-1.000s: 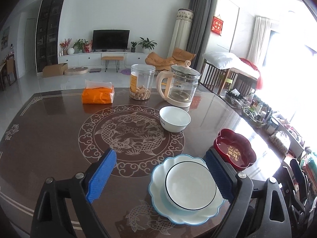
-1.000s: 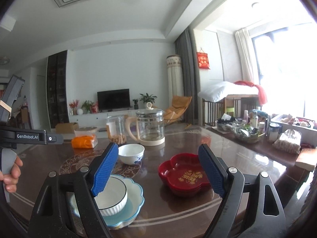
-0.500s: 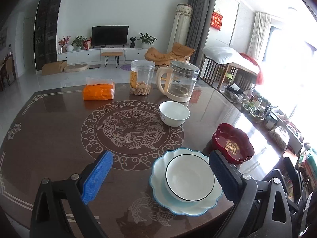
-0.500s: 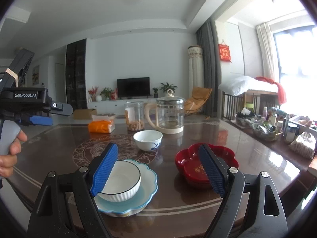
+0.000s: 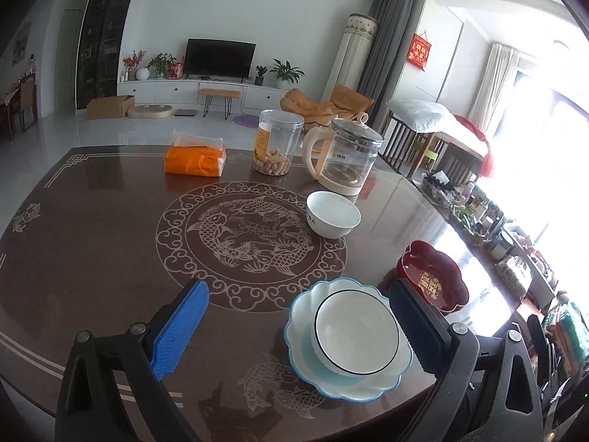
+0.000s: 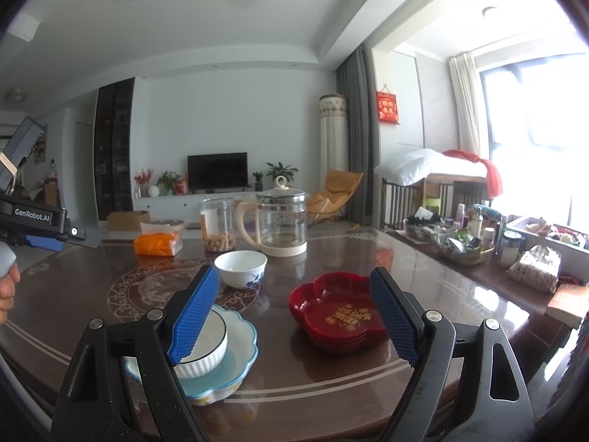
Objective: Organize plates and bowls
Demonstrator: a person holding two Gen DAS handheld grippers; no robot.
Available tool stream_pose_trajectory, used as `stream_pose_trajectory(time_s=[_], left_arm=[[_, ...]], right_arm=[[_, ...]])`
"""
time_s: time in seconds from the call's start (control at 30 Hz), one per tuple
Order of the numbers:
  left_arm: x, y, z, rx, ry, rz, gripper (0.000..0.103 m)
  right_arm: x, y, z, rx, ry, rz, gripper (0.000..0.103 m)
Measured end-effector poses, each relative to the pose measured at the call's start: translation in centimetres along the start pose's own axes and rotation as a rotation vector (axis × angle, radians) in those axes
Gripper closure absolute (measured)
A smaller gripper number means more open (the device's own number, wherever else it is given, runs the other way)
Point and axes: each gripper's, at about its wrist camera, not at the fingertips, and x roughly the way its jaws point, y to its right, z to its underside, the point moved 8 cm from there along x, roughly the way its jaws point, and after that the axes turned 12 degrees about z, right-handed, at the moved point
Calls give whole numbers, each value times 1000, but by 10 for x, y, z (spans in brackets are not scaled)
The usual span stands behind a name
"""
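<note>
Backing off a little, the left claw (image 5: 298,326) has just been opening and gapes empty above the counter (image 5: 92,243); the white bowl (image 5: 356,334) sits in the scalloped plate (image 5: 383,379). Right claw (image 6: 294,316) is spread wide, empty.

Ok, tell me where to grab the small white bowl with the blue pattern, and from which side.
Grip the small white bowl by its rim, one pad inside and one outside, coming down from above on the near side. It stands upright and alone, and its walls flare out, so a sideways pinch would likely slip. The right hand-held gripper is open.
</note>
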Motion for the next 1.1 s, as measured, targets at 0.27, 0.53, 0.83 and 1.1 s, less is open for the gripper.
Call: stream_pose_trajectory(time_s=[0.27,0.53,0.83,1.1], left_arm=[[2,-18,4,-16,20,-67,4],[13,-40,12,-9,-55,-199,4],[50,-74,-1,-94,-207,-123,4],[133,-56,-33,20,-409,-27,4]], right_arm=[[0,13,-3,12,21,87,17],[12,-6,13,-69,-60,59,17],[65,-14,38,-84,-390,-53,17],[147,-26,37,-124,-752,-186,17]])
